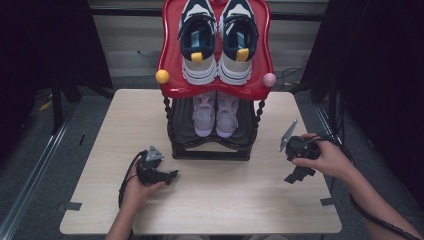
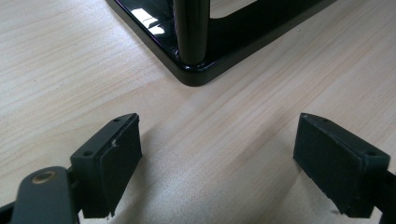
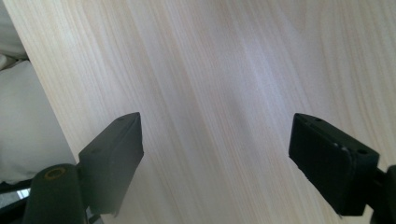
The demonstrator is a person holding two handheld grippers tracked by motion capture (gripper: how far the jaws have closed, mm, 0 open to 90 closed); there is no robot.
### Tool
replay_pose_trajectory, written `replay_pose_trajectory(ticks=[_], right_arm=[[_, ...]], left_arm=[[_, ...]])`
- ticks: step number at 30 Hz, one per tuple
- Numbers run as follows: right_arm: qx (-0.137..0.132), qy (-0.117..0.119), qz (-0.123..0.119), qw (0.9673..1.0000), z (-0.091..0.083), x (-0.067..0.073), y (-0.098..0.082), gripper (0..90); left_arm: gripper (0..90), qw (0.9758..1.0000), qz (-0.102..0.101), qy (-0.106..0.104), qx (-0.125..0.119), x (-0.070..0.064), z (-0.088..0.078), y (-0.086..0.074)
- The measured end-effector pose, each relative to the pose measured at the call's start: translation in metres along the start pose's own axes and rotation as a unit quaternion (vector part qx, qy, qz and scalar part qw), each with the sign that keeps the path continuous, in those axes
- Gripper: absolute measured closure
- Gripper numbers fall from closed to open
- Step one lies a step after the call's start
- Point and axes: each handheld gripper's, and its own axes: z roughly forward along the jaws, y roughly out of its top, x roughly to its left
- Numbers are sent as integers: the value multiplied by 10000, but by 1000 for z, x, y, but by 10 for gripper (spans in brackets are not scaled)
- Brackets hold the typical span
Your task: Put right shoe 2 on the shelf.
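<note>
Resting on the table (image 1: 100,150) at the left, the left tongs (image 1: 170,176) gape apart, empty, near the black shoe rack (image 1: 210,150) base in the middle; at the right, the right tongs (image 1: 295,176) likewise stand apart above bare wood.

Table (image 1: 210,200): pale wood-grain top, matt, smooth, fine streaks running along it.

Shoe rack (image 1: 212,145): lower frame of glossy black plastic, its base corner (image 2: 194,70) mirror-bright with sharp window glints; upper tray (image 1: 172,60) glossy red plastic.

Navy sneakers (image 1: 217,40): cloth and matt synthetic panels, white rubbery soles. Pink sneakers (image 1: 215,115): soft mesh-like cloth.

Left gripper (image 2: 217,163): matt black plastic, pads faintly scuffed at the edges. Right gripper (image 3: 215,163): same dull black finish, brass-coloured metal rivet near the hinge.
</note>
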Motion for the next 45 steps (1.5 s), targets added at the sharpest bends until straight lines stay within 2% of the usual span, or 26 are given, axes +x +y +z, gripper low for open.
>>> replay_pose_trajectory(ticks=[1, 2, 4, 5, 6, 8, 9, 10, 13, 14, 17, 19, 21, 23, 34, 35, 38, 45], right_arm=[[-41, 4, -19, 10000, 2, -1, -1, 171], [-55, 36, 95, 9999, 4, 1, -1, 171], [-103, 96, 77, 9999, 7, 0, -2, 170], [-124, 44, 88, 9999, 9, 0, -3, 171], [-104, 34, -11, 9999, 11, -2, -5, 170], [-199, 139, 133, 9996, 14, -1, -6, 169], [-217, 45, 177, 9996, 16, -1, -7, 169], [-238, 119, 166, 9995, 18, -1, -8, 168], [-320, 44, 170, 9993, 23, -3, -11, 168], [-315, 163, 306, 9989, 24, -1, -12, 168], [-459, 42, 249, 9986, 29, -4, -15, 167], [-557, 52, 361, 9978, 32, -3, -16, 167], [-627, 8, 316, 9975, 35, -4, -18, 167], [-674, 31, 483, 9966, 39, -2, -19, 166], [-995, -24, 602, 9932, 63, 1, -23, 164], [-1072, -6, 536, 9928, 66, -1, -24, 165], [-1149, -8, 537, 9919, 72, -1, -25, 164], [-1377, -39, 653, 9883, 86, 0, -29, 161]], left_arm=[[146, 10000, 0, 1, -2, 0, 0, 0], [146, 10000, 0, 1, -1, 0, 0, 0], [146, 10000, 0, 1, 0, 0, 0, 0], [146, 10000, 0, 1, -1, 0, 0, 0], [146, 10000, -1, 2, -1, 0, 0, 0], [146, 10000, -1, 0, -1, 0, 0, 0], [146, 10000, 0, 1, -1, 0, 0, 0], [146, 10000, -1, 0, -1, 0, 0, 0], [146, 10000, 0, 1, -1, 0, 0, 0], [146, 10000, 1, 1, -1, 0, 0, 0], [146, 10000, -2, 1, -2, 0, 0, 0], [146, 10000, 0, 1, -1, 0, 0, 0], [146, 10000, -4, 2, -2, 0, 0, 0], [146, 10000, 0, 1, -1, 0, 0, 0], [146, 10000, 0, 1, -2, 0, 0, 0], [146, 10000, 1, 1, -2, 0, 0, 0], [146, 10000, 1, 1, -1, 0, 0, 0], [146, 10000, 1, 1, -2, 0, 0, 0]])
